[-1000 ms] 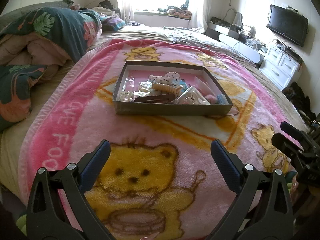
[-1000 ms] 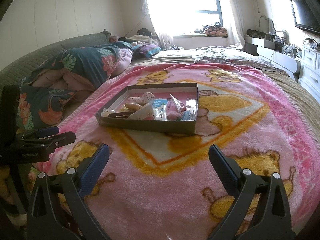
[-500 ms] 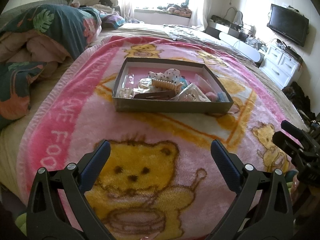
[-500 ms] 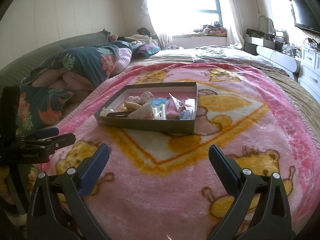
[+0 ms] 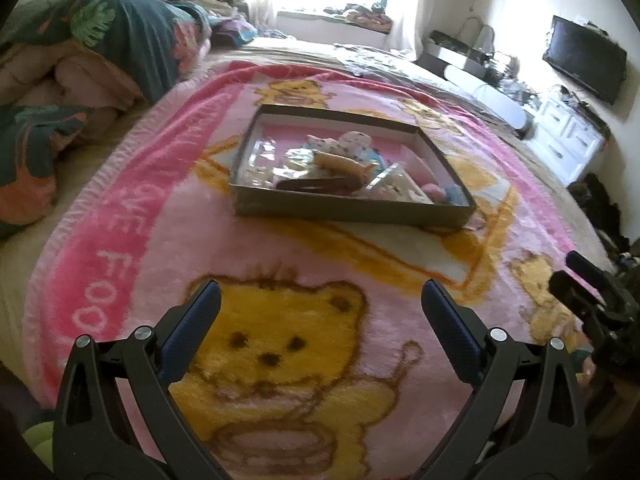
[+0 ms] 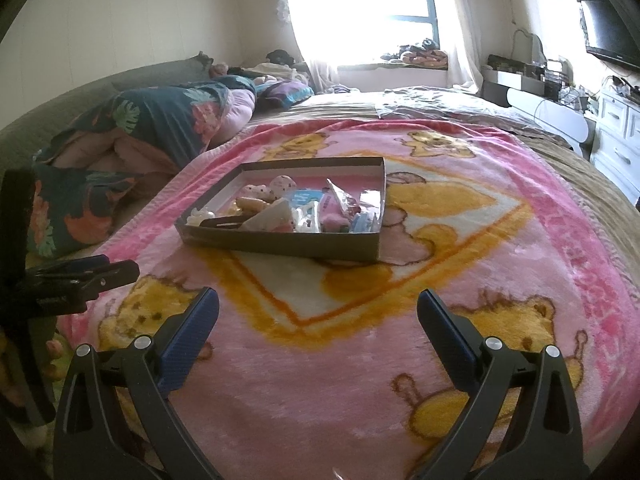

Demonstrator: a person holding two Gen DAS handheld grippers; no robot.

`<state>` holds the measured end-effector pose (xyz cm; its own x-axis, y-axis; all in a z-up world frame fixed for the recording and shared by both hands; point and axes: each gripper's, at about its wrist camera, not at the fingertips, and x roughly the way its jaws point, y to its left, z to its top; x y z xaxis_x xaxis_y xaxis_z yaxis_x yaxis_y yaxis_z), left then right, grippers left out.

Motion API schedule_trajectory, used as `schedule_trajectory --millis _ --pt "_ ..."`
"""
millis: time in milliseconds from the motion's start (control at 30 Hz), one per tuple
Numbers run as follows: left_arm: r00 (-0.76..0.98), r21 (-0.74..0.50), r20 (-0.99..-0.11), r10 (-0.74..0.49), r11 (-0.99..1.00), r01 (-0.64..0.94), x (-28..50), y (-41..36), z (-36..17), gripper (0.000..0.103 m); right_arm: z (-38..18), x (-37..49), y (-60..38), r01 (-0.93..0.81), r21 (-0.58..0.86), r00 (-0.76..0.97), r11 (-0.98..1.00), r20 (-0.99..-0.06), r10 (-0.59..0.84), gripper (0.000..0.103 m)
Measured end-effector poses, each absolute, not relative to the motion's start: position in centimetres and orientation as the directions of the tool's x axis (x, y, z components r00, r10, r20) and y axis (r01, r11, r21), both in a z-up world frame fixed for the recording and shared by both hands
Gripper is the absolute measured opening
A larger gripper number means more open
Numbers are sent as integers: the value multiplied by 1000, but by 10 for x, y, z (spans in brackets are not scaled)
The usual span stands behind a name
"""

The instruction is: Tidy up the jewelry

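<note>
Now both tools, left gripper (image 5: 320, 304) and right gripper (image 6: 318, 310), gape wide with nothing between their fingers; the jewelry box (image 6: 280, 242) sits at twelve o'clock on the blanket (image 6: 460, 264), well apart.

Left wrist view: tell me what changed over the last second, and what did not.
The left gripper has eased forward toward the shallow box of hair accessories, which now sits nearer and lower in its view. The right gripper barely moved. Both remain open and empty; nothing was grasped or released. The box and its contents lie unmoved on the pink bear blanket.
</note>
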<state>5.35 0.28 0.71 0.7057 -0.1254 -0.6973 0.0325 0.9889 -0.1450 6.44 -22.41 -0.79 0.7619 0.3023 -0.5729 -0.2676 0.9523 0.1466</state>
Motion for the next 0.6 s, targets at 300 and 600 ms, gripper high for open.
schedule_trajectory --millis 300,600 --pt "687 -149 -724 -66 987 -63 77 29 -11 94 -23 89 -239 -211 151 745 966 -614 259 99" --pt "604 -109 -793 73 960 -259 135 106 -39 94 -41 166 -297 -36 58 731 998 -679 65 99"
